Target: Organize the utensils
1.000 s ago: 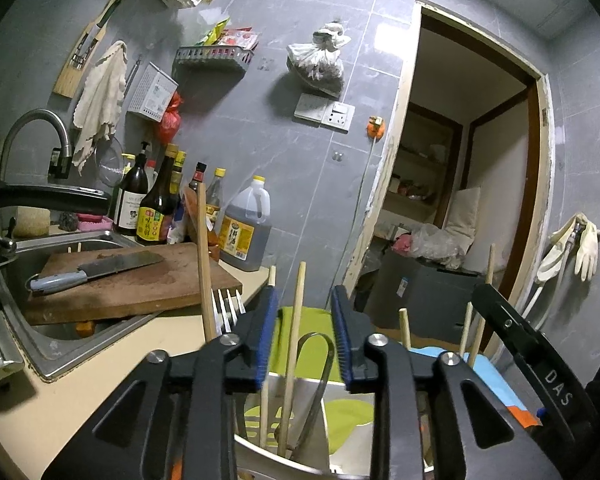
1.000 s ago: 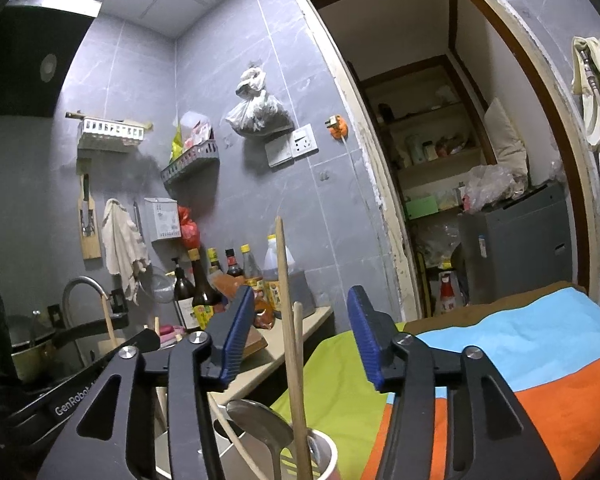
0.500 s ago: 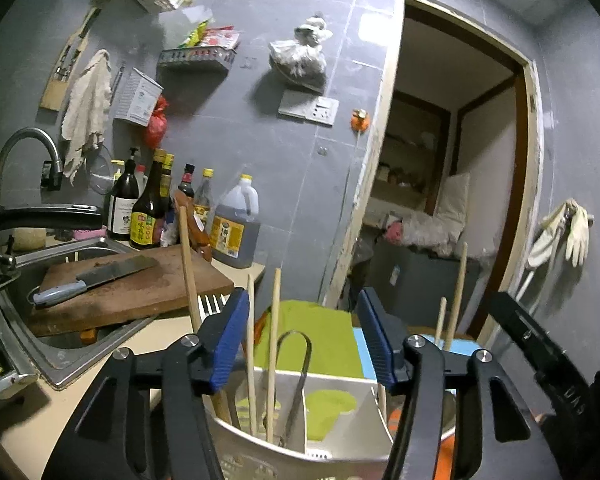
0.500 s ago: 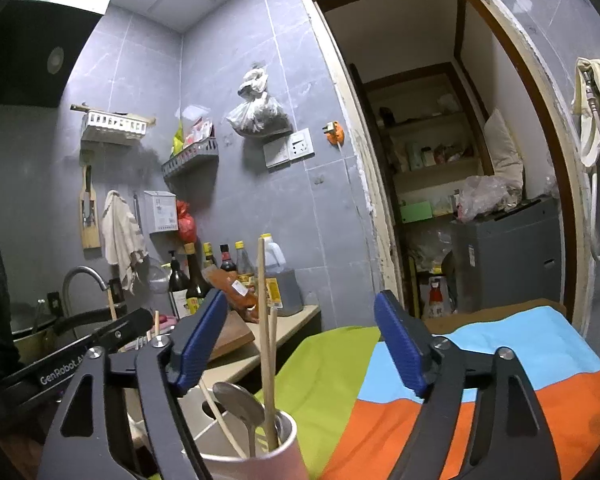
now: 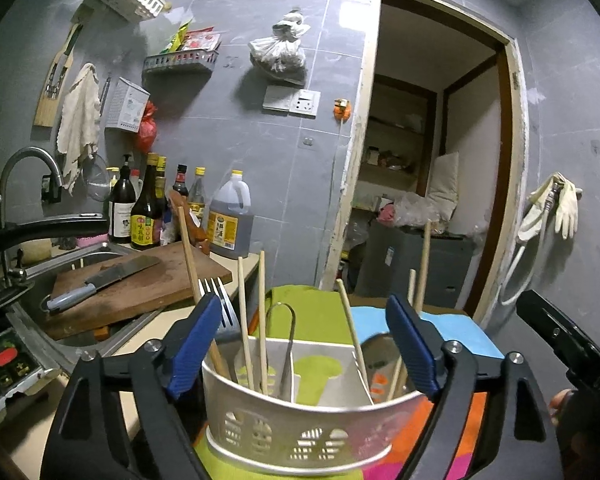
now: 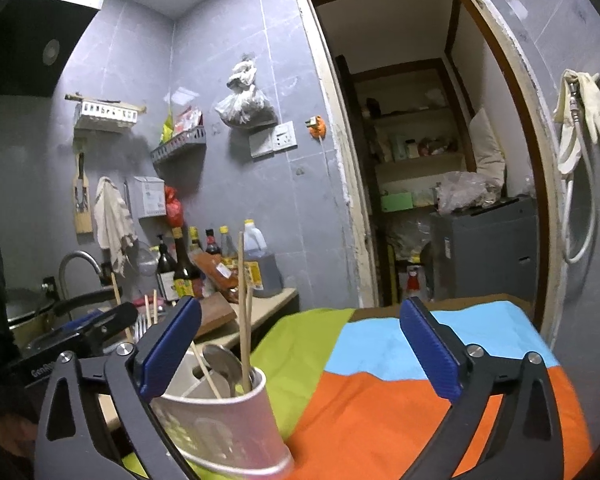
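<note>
Standing upright, stiff light chopsticks (image 5: 262,312) in the caddy (image 5: 300,428) are best pinched mid-shaft; both claws (image 5: 304,344) (image 6: 300,348) are held apart

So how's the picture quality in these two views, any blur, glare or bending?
Left wrist view: dim but sharp; fisheye bows the door frame; a pale glare patch on the wall tiles. Right wrist view: the utensil holder near the lens is smeared and soft, the striped cloth slightly blurred, corners dark.
</note>
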Tool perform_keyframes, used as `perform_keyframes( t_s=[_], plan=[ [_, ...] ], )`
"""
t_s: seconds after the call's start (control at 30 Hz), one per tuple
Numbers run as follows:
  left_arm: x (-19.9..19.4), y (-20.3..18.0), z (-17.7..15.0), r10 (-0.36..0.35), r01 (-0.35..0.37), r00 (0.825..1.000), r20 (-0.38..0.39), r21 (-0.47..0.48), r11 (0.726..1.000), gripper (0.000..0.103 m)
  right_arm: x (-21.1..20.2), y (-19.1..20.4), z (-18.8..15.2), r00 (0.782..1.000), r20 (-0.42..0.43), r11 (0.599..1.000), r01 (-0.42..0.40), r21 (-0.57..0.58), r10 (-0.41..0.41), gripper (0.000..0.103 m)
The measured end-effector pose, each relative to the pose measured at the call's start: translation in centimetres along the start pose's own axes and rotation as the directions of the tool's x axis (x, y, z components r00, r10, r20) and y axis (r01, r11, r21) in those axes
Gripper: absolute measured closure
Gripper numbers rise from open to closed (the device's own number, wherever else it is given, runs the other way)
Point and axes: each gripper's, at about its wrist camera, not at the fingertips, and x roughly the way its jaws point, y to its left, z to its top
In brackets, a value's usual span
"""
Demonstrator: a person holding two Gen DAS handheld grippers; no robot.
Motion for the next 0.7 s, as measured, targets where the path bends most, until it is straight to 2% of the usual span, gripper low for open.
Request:
perform_keyframes(
  t_s=[0.07,0.37,0.7],
  plan=[
    [-0.5,-0.2,-0.1,-0.003,0.003,1.000,-0.003,0.008,1.000,0.016,-1.0,-0.1,0.0,1.000,-0.010,1.000,0.006,-0.010,-0.006,0.001],
    [-2.7,-1.6,-1.3,-0.031,0.033,0.999,-0.027,0.064,0.997,0.008,-4.5,-0.8,-0.2,0.996,-0.058,0.997,0.060,-0.044,-0.062,0.000],
    [-5.1,-3.3,-2.9,-0.067,0.073,0.996,-0.063,0.111,0.991,0.008,-8.6,-1.2,-1.1,0.987,-0.109,0.991,0.112,-0.070,-0.119,0.000]
  ],
)
